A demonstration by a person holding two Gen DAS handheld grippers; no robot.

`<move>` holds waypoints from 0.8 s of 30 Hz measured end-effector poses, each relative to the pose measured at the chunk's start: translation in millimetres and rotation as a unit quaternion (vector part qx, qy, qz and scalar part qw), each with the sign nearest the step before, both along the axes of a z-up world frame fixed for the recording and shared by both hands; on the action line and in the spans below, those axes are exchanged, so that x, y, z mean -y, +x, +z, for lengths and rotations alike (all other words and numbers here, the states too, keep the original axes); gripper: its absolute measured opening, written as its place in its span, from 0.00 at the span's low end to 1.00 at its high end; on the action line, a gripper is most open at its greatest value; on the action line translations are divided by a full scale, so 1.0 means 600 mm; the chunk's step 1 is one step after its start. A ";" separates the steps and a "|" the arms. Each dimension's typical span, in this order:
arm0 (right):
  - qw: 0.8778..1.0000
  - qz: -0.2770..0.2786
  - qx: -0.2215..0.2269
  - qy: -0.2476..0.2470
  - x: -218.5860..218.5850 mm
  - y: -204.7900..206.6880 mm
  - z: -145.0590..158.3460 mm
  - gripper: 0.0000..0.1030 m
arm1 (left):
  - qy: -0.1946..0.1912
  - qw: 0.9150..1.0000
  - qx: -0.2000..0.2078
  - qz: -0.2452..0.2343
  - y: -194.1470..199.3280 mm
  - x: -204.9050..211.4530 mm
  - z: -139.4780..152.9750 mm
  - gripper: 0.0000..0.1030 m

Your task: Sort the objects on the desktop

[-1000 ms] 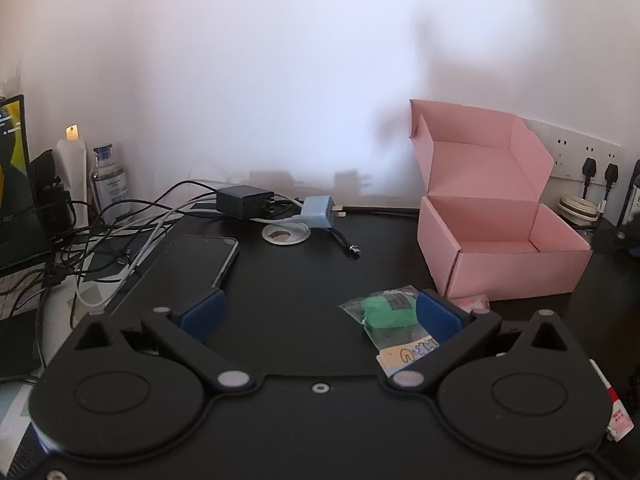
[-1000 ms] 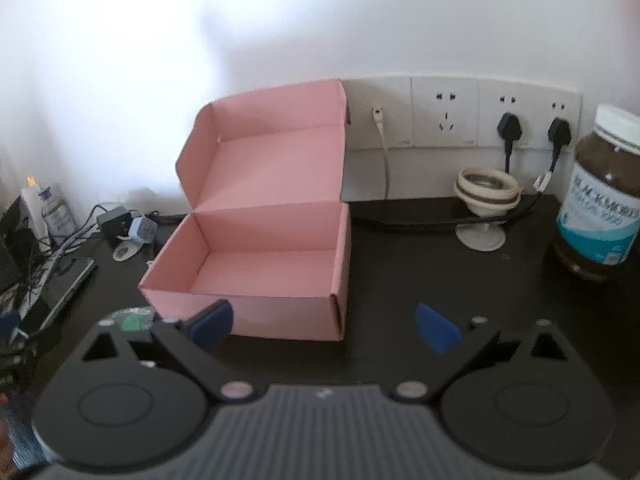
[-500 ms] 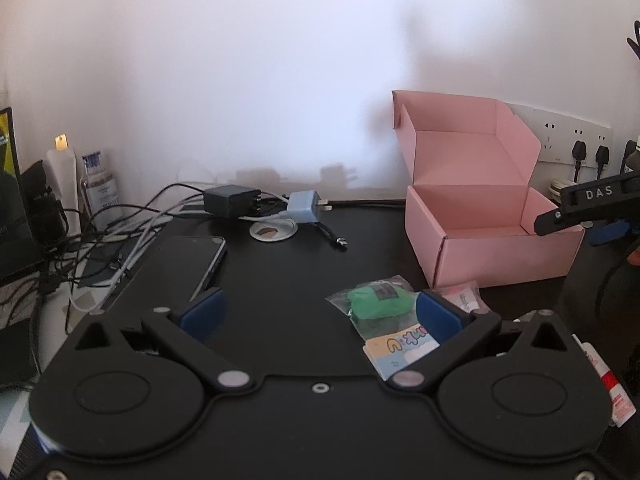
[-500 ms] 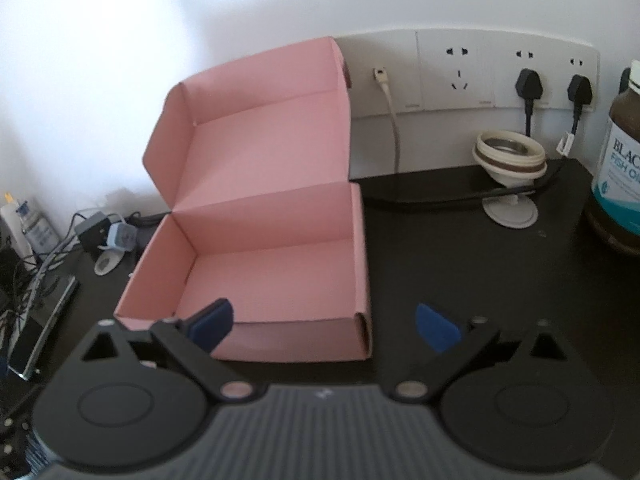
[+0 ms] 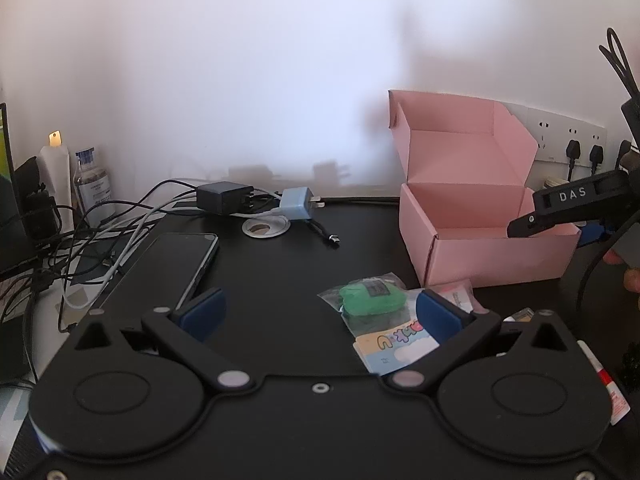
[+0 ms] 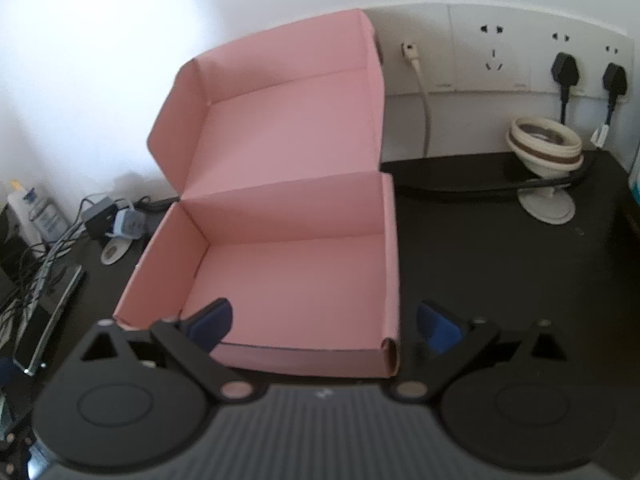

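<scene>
Pink box (image 6: 288, 272) sits open on black desk (image 6: 500, 280), lid up, nothing inside. Right gripper (image 6: 324, 322) hangs over box front, fingers spread wide, holding nothing. Left gripper (image 5: 320, 312) low over desk, fingers spread wide, empty. Green thing in clear bag (image 5: 370, 300) lies near its right finger, on colorful card (image 5: 394, 346), near box front.

Pink box (image 6: 288, 276), black desk (image 5: 276, 280), green item in clear bag (image 5: 370, 300), pale-blue charger (image 5: 297, 209)
</scene>
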State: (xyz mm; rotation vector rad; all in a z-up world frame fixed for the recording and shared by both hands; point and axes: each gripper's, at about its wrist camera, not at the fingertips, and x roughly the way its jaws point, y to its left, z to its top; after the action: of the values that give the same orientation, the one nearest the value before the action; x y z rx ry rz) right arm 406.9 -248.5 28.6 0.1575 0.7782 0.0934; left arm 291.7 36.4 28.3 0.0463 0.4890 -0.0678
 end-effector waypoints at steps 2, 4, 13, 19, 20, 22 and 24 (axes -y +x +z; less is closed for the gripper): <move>1.000 0.010 -0.003 0.000 0.001 -0.001 0.001 0.96 | -0.001 1.000 0.001 0.001 0.000 -0.001 0.000 1.00; 1.000 0.023 -0.003 -0.006 0.001 -0.002 0.002 0.96 | -0.001 1.000 0.000 0.001 0.000 -0.001 0.000 1.00; 0.997 0.069 -0.002 -0.023 0.001 -0.005 0.009 0.96 | 0.002 1.000 -0.003 0.003 0.002 -0.001 -0.003 1.00; 0.995 0.094 -0.002 -0.040 0.002 -0.003 0.008 0.96 | 0.001 1.000 -0.006 0.007 0.003 -0.003 -0.005 1.00; 0.994 0.098 -0.003 -0.043 0.001 -0.004 0.007 0.96 | 0.000 1.000 -0.006 0.007 0.003 -0.003 -0.005 1.00; 0.993 0.102 -0.003 -0.051 0.000 -0.005 0.005 0.96 | 0.001 1.000 -0.007 0.007 0.003 -0.003 -0.005 1.00; 0.993 0.102 -0.003 -0.055 0.001 -0.007 0.003 0.96 | 0.002 1.000 -0.006 0.007 0.002 -0.003 -0.005 1.00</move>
State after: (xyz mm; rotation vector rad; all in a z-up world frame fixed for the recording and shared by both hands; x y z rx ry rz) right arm 402.6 -248.9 30.5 -0.0279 0.8022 0.2436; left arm 293.0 38.0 25.1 0.0460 0.5023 -0.0540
